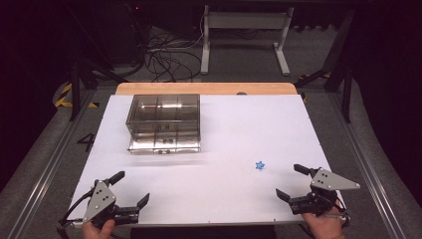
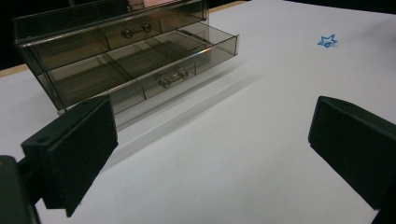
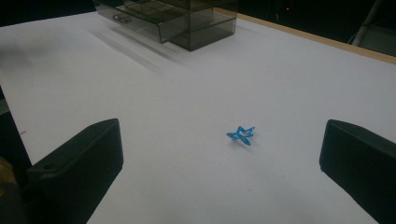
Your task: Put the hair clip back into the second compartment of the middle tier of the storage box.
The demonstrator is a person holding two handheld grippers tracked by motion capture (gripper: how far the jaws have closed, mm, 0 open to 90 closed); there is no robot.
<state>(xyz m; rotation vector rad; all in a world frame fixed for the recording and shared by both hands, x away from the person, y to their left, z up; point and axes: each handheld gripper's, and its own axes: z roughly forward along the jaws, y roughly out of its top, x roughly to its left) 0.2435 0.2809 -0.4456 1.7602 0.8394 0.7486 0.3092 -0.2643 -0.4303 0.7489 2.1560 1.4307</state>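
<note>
While both tools gape, blue star (image 3: 241, 135) lies btwn right tool (image 3: 219, 168) jaws.

The counter (image 1: 224, 144) carried a white sheet, and a strip of pale wood (image 1: 206, 88) showed along its far edge. Grey carpet floor (image 1: 239, 62) lay beyond it. At the upper centre of the frame stood a white metal table frame (image 1: 244, 30), with a tangle of black cables (image 1: 166, 57) to its left. Yellow-and-black hazard tape (image 1: 63, 94) marked the floor at left. The room's edges were dark.
</note>
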